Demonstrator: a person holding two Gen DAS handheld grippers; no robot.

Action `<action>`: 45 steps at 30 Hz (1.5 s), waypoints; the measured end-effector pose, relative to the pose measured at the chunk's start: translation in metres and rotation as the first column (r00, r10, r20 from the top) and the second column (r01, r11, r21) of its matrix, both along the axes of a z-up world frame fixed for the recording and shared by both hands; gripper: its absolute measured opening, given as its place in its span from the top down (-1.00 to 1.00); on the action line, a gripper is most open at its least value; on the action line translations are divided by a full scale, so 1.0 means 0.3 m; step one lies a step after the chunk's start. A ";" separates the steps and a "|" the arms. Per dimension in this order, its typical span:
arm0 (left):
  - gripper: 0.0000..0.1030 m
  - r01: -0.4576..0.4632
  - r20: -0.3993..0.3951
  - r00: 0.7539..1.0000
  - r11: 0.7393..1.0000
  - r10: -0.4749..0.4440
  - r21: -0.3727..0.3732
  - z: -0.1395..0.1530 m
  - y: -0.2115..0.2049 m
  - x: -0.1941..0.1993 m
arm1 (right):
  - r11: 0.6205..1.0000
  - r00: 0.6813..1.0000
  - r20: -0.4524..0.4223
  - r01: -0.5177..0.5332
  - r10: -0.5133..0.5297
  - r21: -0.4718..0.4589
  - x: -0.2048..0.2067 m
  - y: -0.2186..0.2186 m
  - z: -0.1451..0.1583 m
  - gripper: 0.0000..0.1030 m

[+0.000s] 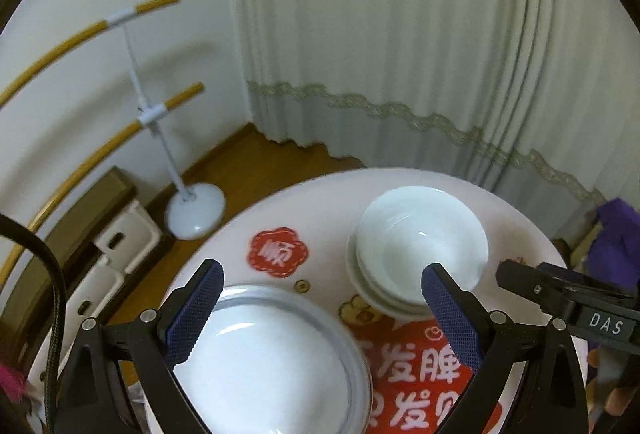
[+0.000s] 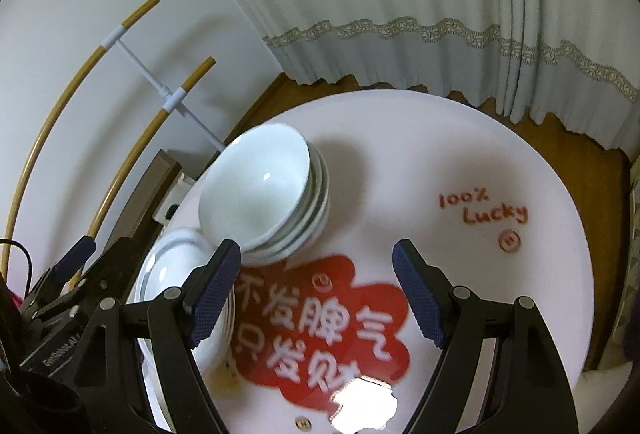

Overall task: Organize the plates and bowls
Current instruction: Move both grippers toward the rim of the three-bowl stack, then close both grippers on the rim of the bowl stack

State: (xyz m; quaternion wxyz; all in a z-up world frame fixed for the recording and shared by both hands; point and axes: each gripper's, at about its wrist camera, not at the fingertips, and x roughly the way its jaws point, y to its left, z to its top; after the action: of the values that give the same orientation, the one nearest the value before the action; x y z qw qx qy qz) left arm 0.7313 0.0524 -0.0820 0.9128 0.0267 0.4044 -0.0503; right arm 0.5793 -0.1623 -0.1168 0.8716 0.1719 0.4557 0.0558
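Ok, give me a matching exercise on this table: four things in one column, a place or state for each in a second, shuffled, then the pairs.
Things:
1. stack of bowls
2. stack of plates
3. right gripper
4. floor stand

Places or states:
A. on the wooden floor beside the table
B. open, nothing between its fingers
C. nested, towards the table's far side
D. at the table's near edge, grey band round the top rim

Pairs: 1-C, 2-D, 3-B, 4-A
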 end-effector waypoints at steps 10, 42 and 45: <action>-0.72 0.068 -0.159 0.985 0.998 -0.065 0.008 -0.140 -0.005 0.334 | 0.999 0.997 -0.062 0.041 -0.041 0.002 0.166 0.014 -0.085 -0.56; 0.46 0.180 -0.265 0.944 0.979 -0.198 -0.092 -0.244 0.034 0.623 | 1.000 0.993 -0.118 -0.015 0.016 0.011 0.225 0.052 -0.153 0.40; 0.46 0.185 -0.266 0.942 0.978 -0.205 -0.099 -0.247 0.048 0.606 | 1.000 0.993 -0.118 -0.015 0.016 0.014 0.226 0.049 -0.153 0.41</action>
State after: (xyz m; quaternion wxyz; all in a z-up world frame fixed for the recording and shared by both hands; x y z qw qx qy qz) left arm 0.9133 0.0668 -0.1560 0.8388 0.0264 0.5202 -0.1584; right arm 0.6472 -0.1477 -0.1626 0.8414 0.1769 0.5076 0.0551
